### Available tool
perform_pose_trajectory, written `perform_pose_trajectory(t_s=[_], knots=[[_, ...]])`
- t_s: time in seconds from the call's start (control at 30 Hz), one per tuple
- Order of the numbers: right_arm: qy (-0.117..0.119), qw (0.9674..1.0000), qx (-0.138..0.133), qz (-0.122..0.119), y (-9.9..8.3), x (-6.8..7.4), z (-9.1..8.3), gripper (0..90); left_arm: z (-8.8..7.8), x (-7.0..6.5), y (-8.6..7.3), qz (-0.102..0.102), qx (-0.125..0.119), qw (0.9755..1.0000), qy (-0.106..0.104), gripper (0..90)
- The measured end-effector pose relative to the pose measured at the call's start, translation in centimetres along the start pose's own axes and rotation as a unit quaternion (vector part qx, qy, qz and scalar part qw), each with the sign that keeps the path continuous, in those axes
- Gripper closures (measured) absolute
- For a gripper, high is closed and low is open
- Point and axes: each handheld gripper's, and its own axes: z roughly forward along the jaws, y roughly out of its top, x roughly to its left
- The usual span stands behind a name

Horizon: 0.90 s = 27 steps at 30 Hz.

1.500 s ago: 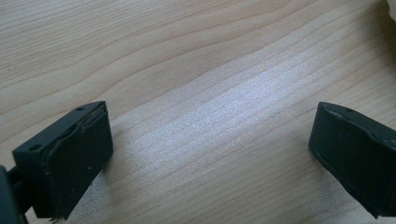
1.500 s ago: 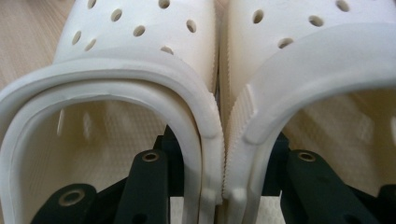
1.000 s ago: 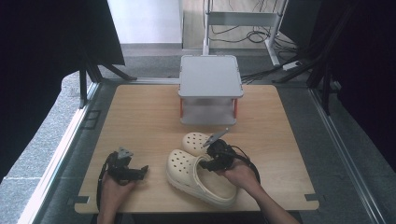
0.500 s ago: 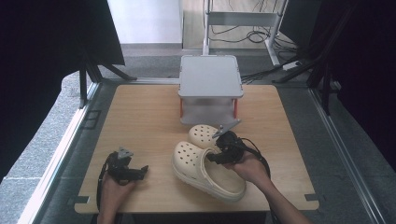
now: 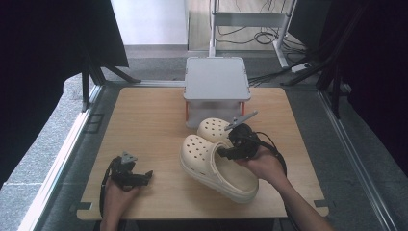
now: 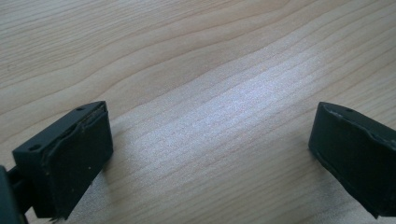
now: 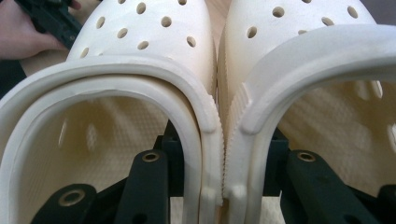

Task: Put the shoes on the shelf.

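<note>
High view shows the pair of cream clogs side by side, held above the wooden counter a little in front of the grey-lidded storage box. The nearer clog tilts down toward the person, its heel end over the counter's near edge; the farther clog's toe pokes out toward the box. The right claw grips both shoes at once: in the right gripper view its two black jaws reach one into each shoe opening, with the two inner side walls pressed together between them. So that claw is clamped on the clogs' touching walls, not fully together. The right hand carries them from the right side of the counter.

The left claw rests low near the counter's front left corner, well apart from the shoes. In the left gripper view its jaws stand wide apart over bare wood with nothing between them.

The step in hand looks like carrying the pair as a unit, probably toward the box. The next move calls for a steady, unrelaxed squeeze, since the hold bears on two thin soft walls and the long nearer clog hangs heavily from it; a jerk could let one shoe slide out. If the box is the goal, its lid is on, so the idle left claw would have to deal with that first.
</note>
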Motion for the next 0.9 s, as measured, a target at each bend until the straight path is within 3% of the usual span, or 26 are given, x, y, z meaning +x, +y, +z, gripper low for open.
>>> perform_pose_trajectory(t_s=[0.27,0.53,0.7,0.73,0.9], knots=[[-0.012,0.9999,-0.006,0.009,1.9,-0.8,-2.5,64.2,0.0,0.0,0.0,0.0,0.0,1.0,0.0,0.0],[-0.026,0.9987,-0.025,0.036,4.5,-1.9,-4.7,64.2,0.0,0.0,0.0,-0.001,0.0,1.0,0.0,0.0],[-0.047,0.9973,-0.031,0.047,6.2,-2.6,-5.0,64.2,0.0,0.0,0.0,-0.001,0.001,1.0,-0.001,0.0],[-0.059,0.9962,-0.034,0.054,7.2,-3.1,-4.9,64.2,0.0,0.0,0.0,-0.001,0.001,1.0,-0.001,0.0],[-0.075,0.9933,-0.035,0.08,9.3,-4.4,-4.3,64.2,0.0,0.0,0.0,-0.001,0.001,1.0,-0.001,0.0]])
